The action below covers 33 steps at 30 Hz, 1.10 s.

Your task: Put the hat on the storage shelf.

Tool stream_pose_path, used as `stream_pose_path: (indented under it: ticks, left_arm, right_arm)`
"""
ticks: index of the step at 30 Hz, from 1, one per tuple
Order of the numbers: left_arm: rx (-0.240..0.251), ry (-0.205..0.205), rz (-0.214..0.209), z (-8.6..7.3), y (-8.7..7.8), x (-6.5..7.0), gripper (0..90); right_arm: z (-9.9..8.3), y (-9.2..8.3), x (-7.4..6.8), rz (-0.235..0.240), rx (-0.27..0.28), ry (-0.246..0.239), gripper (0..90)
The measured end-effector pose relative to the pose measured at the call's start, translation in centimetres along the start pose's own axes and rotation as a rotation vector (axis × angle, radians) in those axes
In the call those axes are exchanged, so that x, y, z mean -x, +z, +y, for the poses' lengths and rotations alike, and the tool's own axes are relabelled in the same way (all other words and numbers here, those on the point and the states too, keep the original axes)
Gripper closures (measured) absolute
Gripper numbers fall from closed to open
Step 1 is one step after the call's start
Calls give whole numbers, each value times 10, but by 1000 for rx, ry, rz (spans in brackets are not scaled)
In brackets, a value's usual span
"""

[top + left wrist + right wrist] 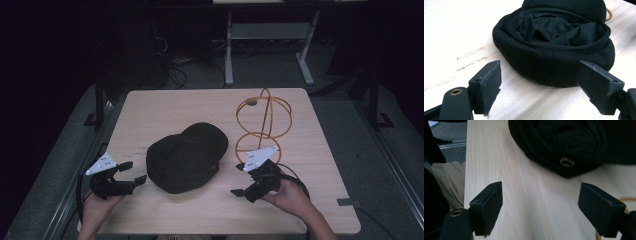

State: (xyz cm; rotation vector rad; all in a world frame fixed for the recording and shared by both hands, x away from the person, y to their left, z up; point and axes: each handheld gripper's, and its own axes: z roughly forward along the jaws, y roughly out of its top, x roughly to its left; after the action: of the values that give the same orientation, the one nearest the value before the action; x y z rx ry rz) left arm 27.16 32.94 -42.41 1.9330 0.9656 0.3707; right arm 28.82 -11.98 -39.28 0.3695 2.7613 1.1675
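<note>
**Hat on the table, both grippers spread and empty**

Hat is my landmark: black, soft cloth, lying near the middle of the light wooden table, a little toward my side. From the high view I see its brim poking out on the far side. In the left gripper view the hat lies opening-up, with crumpled black lining in the hollow. In the right gripper view I pick out a small brass eyelet on its side wall.

Left gripper: I hold it just left of the hat, near the table's near-left edge. Jaws spread wide, nothing between them. Its own camera looks between the two black pads at the hat's near wall; the pads are apart from the cloth, not touching.

Right gripper: I hold it right of the hat, on the near side. Jaws also wide, nothing gripped. Its camera shows bare wood between the pads, the hat beyond them.

Orange wire stand: a ball-shaped cage of hoops over a ring base, upright, right of the hat and on its far side, just beyond my right gripper. A curve of the same orange wire shows beside the right-hand pad in the right gripper view.

Faint scuff marks on the wood, left of the hat.
</note>
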Motion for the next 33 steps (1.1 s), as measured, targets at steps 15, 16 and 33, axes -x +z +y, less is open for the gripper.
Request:
stream_pose_path:
  ticks: [15,16,33]
  left_arm:
    - [6,-5,-9,0,1,-1,195]
    - [6,-4,-10,0,1,-1,195]
    - [1,0,-18,0,2,-2,198]
  right_arm:
    - [63,54,8,70,-64,-108,394]
    - [66,58,8,77,-70,-106,400]
    - [98,100,7,151,-129,-172,592]
